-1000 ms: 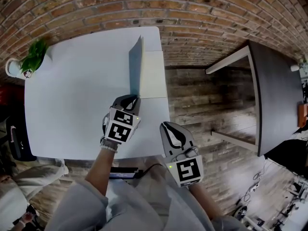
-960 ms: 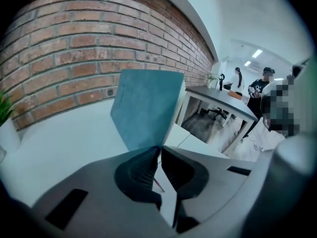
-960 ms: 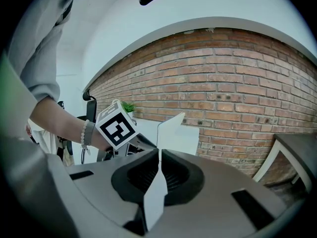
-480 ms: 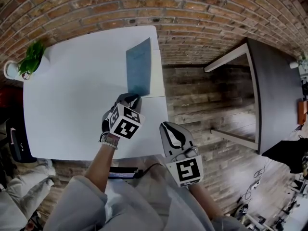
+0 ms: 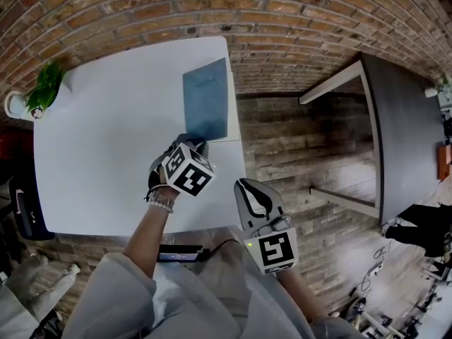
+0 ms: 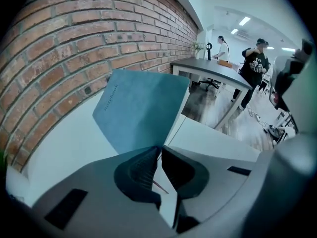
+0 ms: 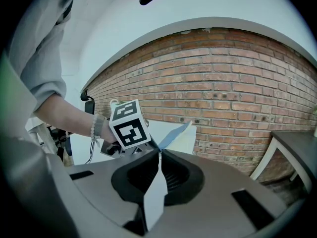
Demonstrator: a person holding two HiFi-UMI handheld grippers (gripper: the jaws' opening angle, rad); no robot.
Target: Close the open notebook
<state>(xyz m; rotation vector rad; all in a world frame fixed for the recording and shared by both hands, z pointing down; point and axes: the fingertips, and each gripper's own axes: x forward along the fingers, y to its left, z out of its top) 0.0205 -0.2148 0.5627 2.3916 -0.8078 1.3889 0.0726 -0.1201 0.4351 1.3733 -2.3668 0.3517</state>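
Left gripper (image 6: 159, 150): fingers (image 6: 140, 168) all but closed, pinching the near corner of the teal-blue card cover (image 6: 141, 108). It belongs to the white-paged paper notebook (image 5: 232, 126). We see the cover slanted up over the pages, not flat on them. A strip of white page shows along its right edge.

Right gripper (image 7: 159, 153): fingers tip to tip, holding nothing. It hangs at the near right corner of the white rectangular worktop (image 5: 106, 140), apart from the notebook.

The notebook lies along the worktop's right edge, up by the far right corner, and its right side runs just beside that edge. Past the edge we get a drop to the grey wood plank floor (image 5: 296, 154).

Left of the cover is a wide stretch of white worktop, running to the green potted plant (image 5: 46, 83) at the far left corner.

The red brick wall (image 5: 282, 16) runs close behind the far edge.

A dark grey rectangular table (image 5: 406, 133) stands well to the right across the floor. We see people (image 6: 255, 63) standing beyond it in the left gripper view.
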